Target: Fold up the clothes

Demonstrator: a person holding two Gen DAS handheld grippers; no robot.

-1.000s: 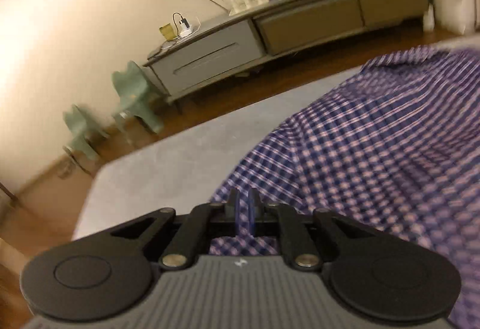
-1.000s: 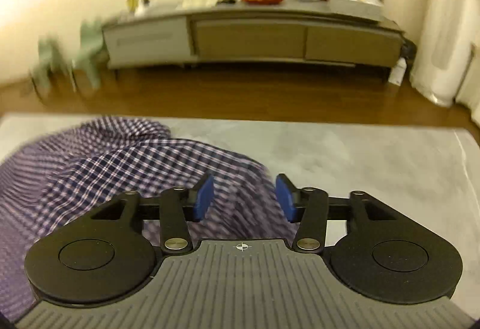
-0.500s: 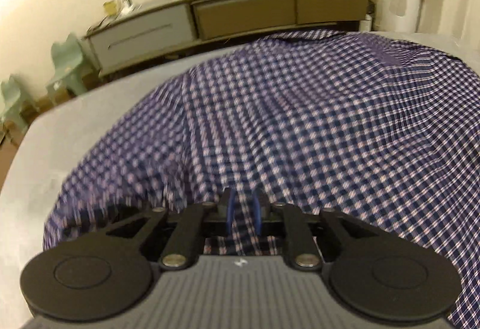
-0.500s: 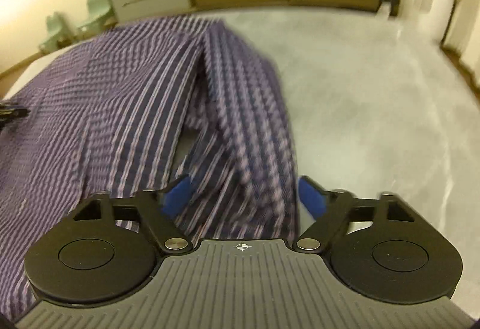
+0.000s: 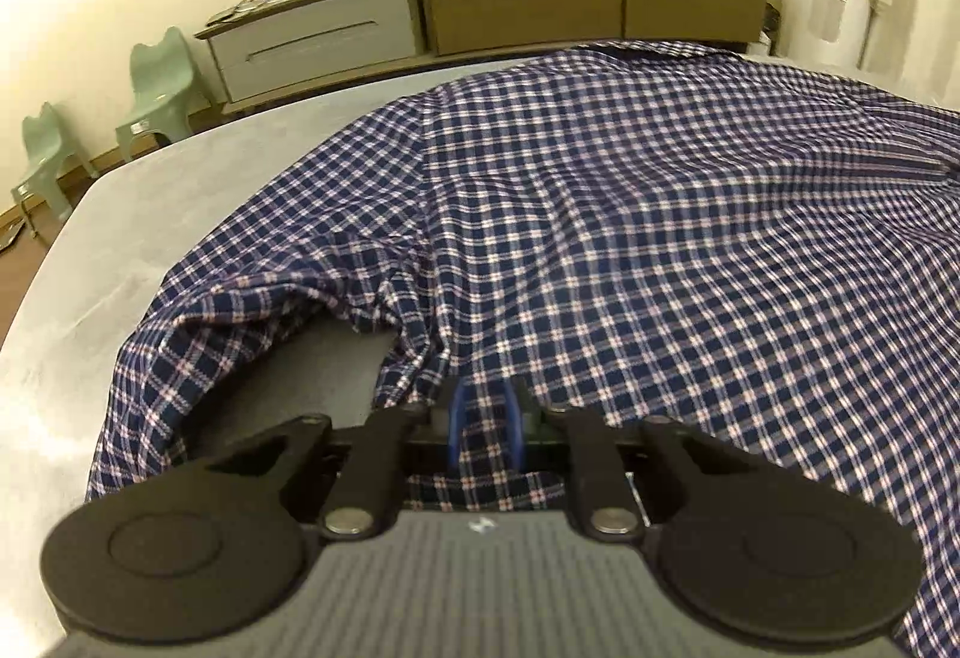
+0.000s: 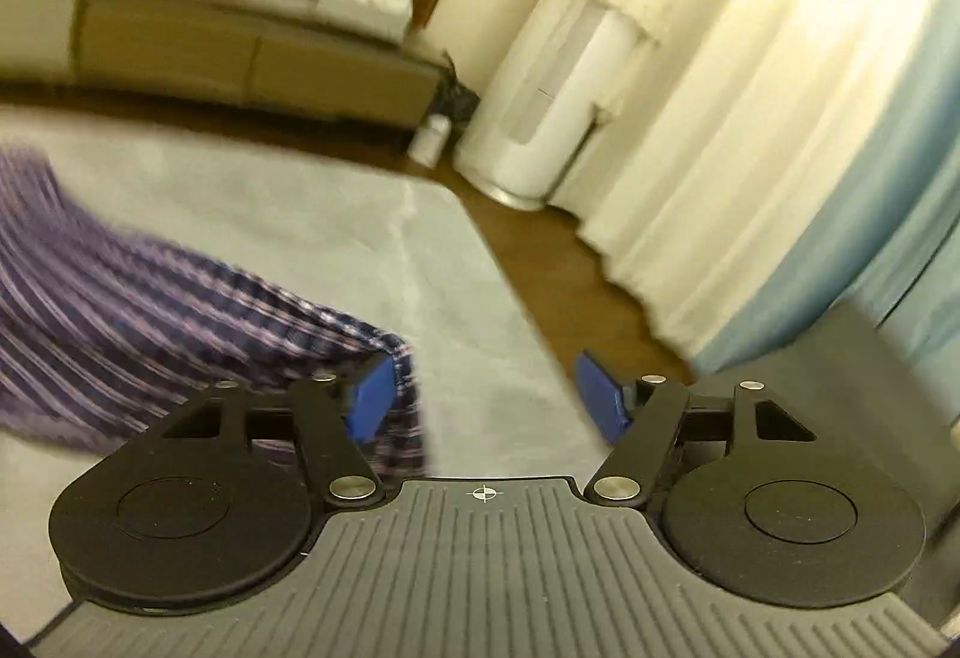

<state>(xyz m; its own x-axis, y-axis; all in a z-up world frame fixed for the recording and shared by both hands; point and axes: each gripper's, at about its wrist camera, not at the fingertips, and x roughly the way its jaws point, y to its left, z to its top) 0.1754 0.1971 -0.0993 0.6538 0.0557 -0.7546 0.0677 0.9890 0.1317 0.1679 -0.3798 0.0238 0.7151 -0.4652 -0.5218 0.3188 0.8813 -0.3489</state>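
Note:
A blue, white and pink checked shirt (image 5: 630, 214) lies spread over the grey bed (image 5: 180, 190), one sleeve bunched at the near left. My left gripper (image 5: 485, 421) is shut on the shirt's near edge, with cloth pinched between its blue pads. In the right wrist view the shirt (image 6: 150, 310) shows blurred at the left, and its corner lies beside the left blue pad. My right gripper (image 6: 489, 400) has its jaws opening wide, with only grey bed surface between them and no cloth pressed.
A long low cabinet (image 5: 480, 16) with glasses and a fruit dish lines the far wall. Two green child chairs (image 5: 156, 88) stand on the wooden floor at left. White curtains (image 6: 720, 118) and a white cylindrical appliance (image 6: 540, 106) stand beyond the bed's right edge (image 6: 480, 238).
The right gripper let the shirt go, opened wider and swung right toward the curtains. The left gripper kept its hold and carried the edge along; the shirt now lies flatter across the bed.

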